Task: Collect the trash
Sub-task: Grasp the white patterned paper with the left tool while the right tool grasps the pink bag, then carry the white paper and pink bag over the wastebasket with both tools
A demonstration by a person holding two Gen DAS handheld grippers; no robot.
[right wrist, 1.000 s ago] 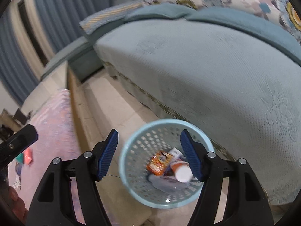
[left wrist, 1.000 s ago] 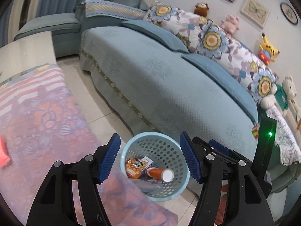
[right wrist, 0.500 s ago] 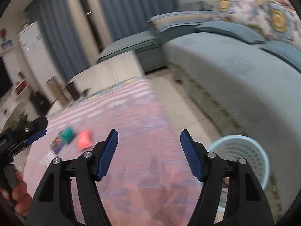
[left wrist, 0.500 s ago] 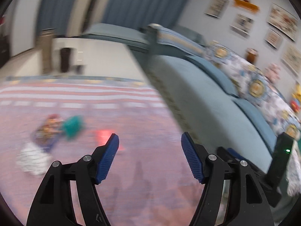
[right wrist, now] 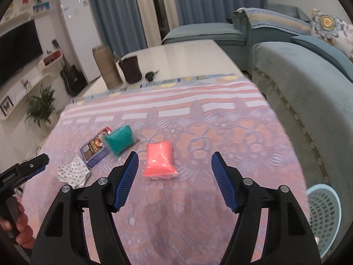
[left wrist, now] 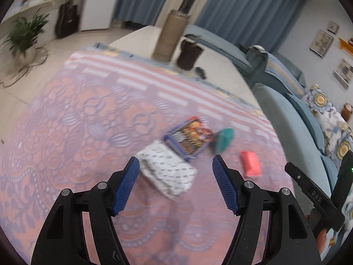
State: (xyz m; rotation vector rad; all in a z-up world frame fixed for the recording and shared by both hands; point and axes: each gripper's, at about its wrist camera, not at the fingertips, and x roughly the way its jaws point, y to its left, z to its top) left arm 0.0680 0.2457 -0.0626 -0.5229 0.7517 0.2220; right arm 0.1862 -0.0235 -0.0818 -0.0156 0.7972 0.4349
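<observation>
Several pieces of trash lie on a table with a pink and purple cloth. My left gripper (left wrist: 176, 167) is open and empty, just above a crumpled white dotted wrapper (left wrist: 167, 169). Beyond the wrapper lie a blue snack packet (left wrist: 187, 139), a teal packet (left wrist: 224, 139) and a pink packet (left wrist: 250, 163). My right gripper (right wrist: 174, 165) is open and empty, hovering over the pink packet (right wrist: 160, 160). The teal packet (right wrist: 119, 140), blue snack packet (right wrist: 93, 151) and white wrapper (right wrist: 74, 173) lie to its left. The light blue trash basket (right wrist: 324, 212) stands on the floor at lower right.
A teal sofa (right wrist: 308, 84) runs along the table's right side. A tan cylinder (right wrist: 107, 68), a dark cup (right wrist: 130, 69) and keys (right wrist: 151, 75) stand at the table's far end. A plant (left wrist: 24, 35) and a guitar (left wrist: 67, 19) are beyond on the left.
Both grippers swung away from above the trash basket toward the table. They now hover over the trash on the cloth, both still open and empty.
</observation>
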